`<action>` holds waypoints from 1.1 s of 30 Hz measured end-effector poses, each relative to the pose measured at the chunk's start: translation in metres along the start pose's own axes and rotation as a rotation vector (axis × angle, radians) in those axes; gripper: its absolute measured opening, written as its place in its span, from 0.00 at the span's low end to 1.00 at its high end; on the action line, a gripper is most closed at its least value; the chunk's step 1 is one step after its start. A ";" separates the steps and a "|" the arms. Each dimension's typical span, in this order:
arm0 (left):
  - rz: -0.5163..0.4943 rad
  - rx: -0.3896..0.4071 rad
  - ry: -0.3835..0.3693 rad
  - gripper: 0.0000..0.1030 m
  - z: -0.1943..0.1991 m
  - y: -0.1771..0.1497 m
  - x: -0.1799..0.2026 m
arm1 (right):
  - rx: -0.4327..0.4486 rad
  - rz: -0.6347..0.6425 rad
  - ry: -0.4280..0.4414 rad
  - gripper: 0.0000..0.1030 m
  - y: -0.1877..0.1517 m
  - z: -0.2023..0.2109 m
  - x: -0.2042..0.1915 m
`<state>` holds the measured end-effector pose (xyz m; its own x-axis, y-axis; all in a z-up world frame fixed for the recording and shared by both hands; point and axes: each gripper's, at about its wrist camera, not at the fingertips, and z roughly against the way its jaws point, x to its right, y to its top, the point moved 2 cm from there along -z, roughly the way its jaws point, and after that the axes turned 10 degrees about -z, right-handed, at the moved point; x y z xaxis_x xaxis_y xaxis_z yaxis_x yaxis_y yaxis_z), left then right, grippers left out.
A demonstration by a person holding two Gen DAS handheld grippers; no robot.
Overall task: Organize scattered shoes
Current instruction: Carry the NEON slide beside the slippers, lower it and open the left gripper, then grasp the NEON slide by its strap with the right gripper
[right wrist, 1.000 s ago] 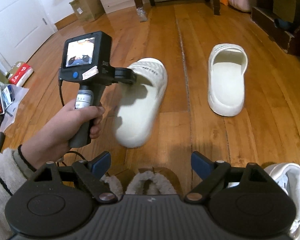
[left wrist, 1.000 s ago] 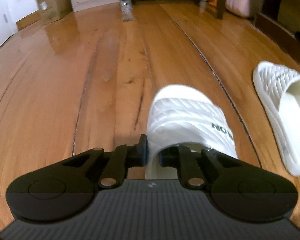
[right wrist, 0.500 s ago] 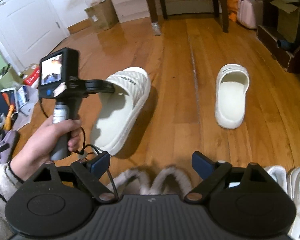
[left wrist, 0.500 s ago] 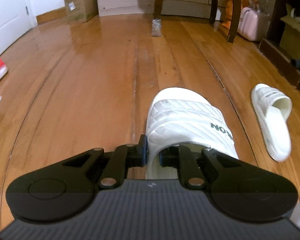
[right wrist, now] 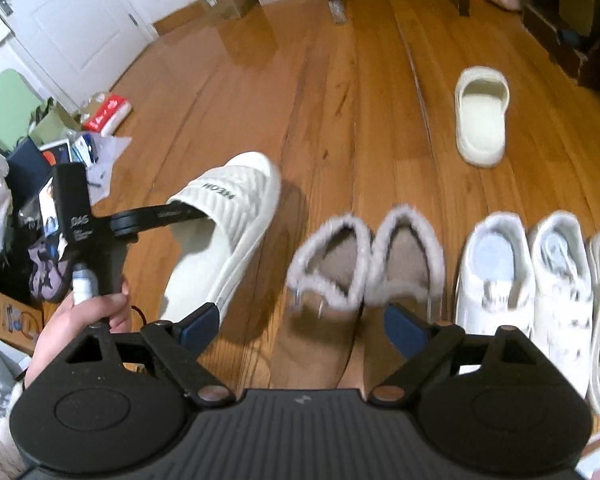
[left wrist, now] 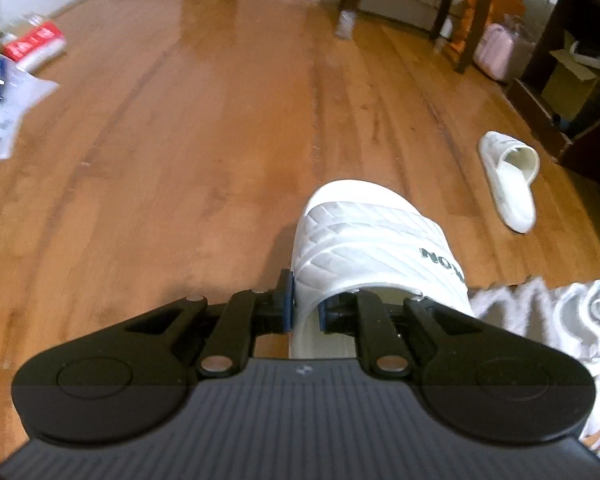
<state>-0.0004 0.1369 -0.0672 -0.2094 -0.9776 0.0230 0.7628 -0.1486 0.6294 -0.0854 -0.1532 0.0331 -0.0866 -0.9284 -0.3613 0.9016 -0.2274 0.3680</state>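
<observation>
White slide [left wrist: 374,240] is lifted clear of the wood floor [left wrist: 204,128], pinched by the edge of its strap in the left gripper [left wrist: 305,306], jaws nearly closed on it. In the right view it hangs just left of the fur slippers [right wrist: 366,260]. Its mate [right wrist: 482,114] lies alone on the floor, well apart, toe pointing away. White sneakers [right wrist: 526,272] sit right of the slippers, same row. Right gripper [right wrist: 300,322] is wide open, holding nothing, above the slippers. Clutter [right wrist: 60,148] at far left.

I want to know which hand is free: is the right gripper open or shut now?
Open. The right gripper has its blue pads spread wide with nothing between them; the fur-lined slippers lie on the floor beyond.
</observation>
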 end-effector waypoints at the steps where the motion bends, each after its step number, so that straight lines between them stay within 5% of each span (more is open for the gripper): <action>1: -0.003 -0.032 -0.032 0.20 -0.006 -0.005 -0.002 | -0.005 0.003 -0.003 0.88 -0.003 0.000 -0.003; 2: 0.024 -0.108 -0.088 0.42 -0.018 -0.014 -0.006 | -0.008 0.017 -0.003 0.88 -0.008 -0.002 -0.008; 4: 0.091 -0.277 -0.208 0.66 -0.042 -0.035 -0.016 | -0.002 0.049 0.003 0.90 -0.018 -0.010 -0.012; 6: 0.128 -0.365 -0.196 0.66 -0.048 -0.060 -0.025 | -0.026 0.124 -0.025 0.84 -0.039 -0.032 -0.016; 8: 0.140 -0.355 -0.218 0.74 -0.041 -0.074 -0.031 | -0.088 0.164 -0.055 0.71 -0.053 -0.049 -0.016; 13: 0.128 -0.352 -0.245 0.81 -0.013 -0.096 -0.047 | -0.120 0.152 -0.016 0.70 -0.056 -0.051 -0.020; 16: 0.104 -0.333 -0.229 0.88 -0.004 -0.097 -0.049 | -0.073 0.252 -0.007 0.71 -0.049 -0.045 -0.038; 19: 0.093 -0.325 -0.253 0.88 0.004 -0.095 -0.049 | -0.043 0.407 0.019 0.71 -0.042 -0.043 -0.060; 25: 0.089 -0.315 -0.329 0.90 0.017 -0.097 -0.045 | -0.131 0.960 -0.016 0.71 -0.038 -0.072 -0.105; 30: 0.097 -0.319 -0.369 0.90 0.022 -0.100 -0.048 | -0.233 1.208 0.014 0.71 -0.032 -0.100 -0.131; 33: 0.086 -0.325 -0.339 0.90 0.023 -0.102 -0.050 | -0.264 1.241 0.041 0.71 -0.020 -0.123 -0.139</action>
<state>-0.0823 0.2045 -0.1146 -0.2836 -0.8924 0.3509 0.9266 -0.1609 0.3398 -0.0397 0.0169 -0.0293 0.8827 -0.4640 0.0748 0.4243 0.8552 0.2978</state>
